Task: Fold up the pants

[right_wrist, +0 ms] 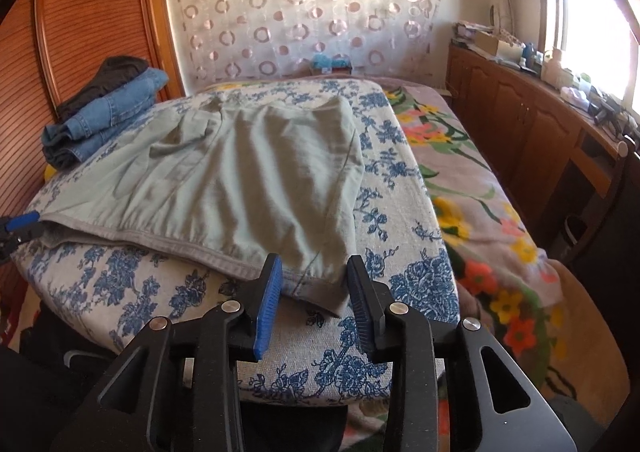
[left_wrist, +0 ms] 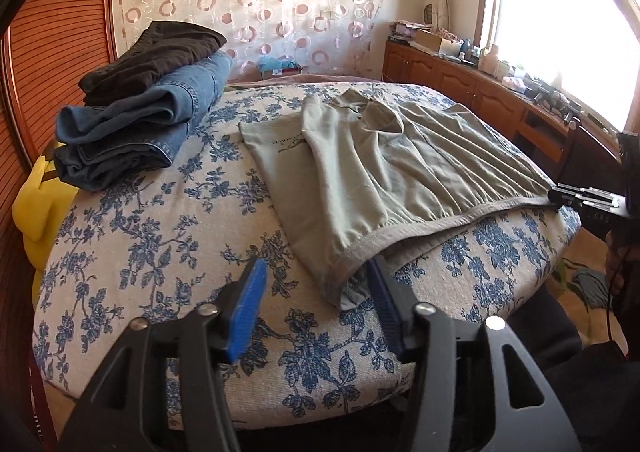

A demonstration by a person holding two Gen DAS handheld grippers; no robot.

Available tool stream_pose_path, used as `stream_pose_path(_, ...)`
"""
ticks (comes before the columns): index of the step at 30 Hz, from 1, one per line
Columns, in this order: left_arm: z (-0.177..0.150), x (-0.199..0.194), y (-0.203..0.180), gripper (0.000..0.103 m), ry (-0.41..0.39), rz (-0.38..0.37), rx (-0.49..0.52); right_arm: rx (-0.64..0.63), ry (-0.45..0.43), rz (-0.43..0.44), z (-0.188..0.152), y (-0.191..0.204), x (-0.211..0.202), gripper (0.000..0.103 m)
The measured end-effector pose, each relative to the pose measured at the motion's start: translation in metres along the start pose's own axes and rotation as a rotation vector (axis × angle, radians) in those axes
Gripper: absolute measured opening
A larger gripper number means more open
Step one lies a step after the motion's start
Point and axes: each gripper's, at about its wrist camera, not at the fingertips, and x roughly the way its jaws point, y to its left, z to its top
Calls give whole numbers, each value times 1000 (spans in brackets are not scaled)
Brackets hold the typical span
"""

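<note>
Grey-green pants (left_wrist: 372, 160) lie spread on a blue-flowered cloth (left_wrist: 160, 236), waistband toward me. My left gripper (left_wrist: 316, 276) is open, its jaws around the near left waistband corner (left_wrist: 348, 284). In the right wrist view the pants (right_wrist: 248, 180) lie ahead, and my right gripper (right_wrist: 314, 272) is open around the near right waistband corner (right_wrist: 320, 288). The right gripper also shows in the left wrist view (left_wrist: 580, 200) at the waistband's far end. The left gripper's blue tip shows in the right wrist view (right_wrist: 20, 222).
Folded blue jeans (left_wrist: 136, 132) with dark pants (left_wrist: 156, 52) on top are stacked at the far left. A yellow item (left_wrist: 36, 208) lies beside them. A flowered blanket (right_wrist: 480, 180) covers the bed to the right. A wooden cabinet (right_wrist: 540, 132) with clutter runs under the window.
</note>
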Motion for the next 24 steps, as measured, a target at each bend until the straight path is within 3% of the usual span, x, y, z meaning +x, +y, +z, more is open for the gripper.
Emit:
stream_pose_path(3, 2, -4, 3, 62, -17, 4, -9, 11, 12, 4, -5, -3, 2, 31)
stream_pose_path(4, 3, -5, 5, 64, -22, -1, -14, 10, 9, 2, -6, -5, 0, 26)
stream_pose_path(5, 4, -6, 5, 64, -26, -2, -18, 8, 8, 2, -6, -7, -1, 11)
stream_pose_path(8, 6, -7, 6, 66, -33, 3, -24, -3, 0, 14, -6, -8, -5, 1)
stream_pose_path(16, 10, -3, 10, 66, -42, 47, -12, -10, -19, -36, -12, -16, -14, 0)
stream_pose_path(24, 26, 14, 16, 66, -31, 43, -13, 31, -35, 4, -4, -20, -18, 4)
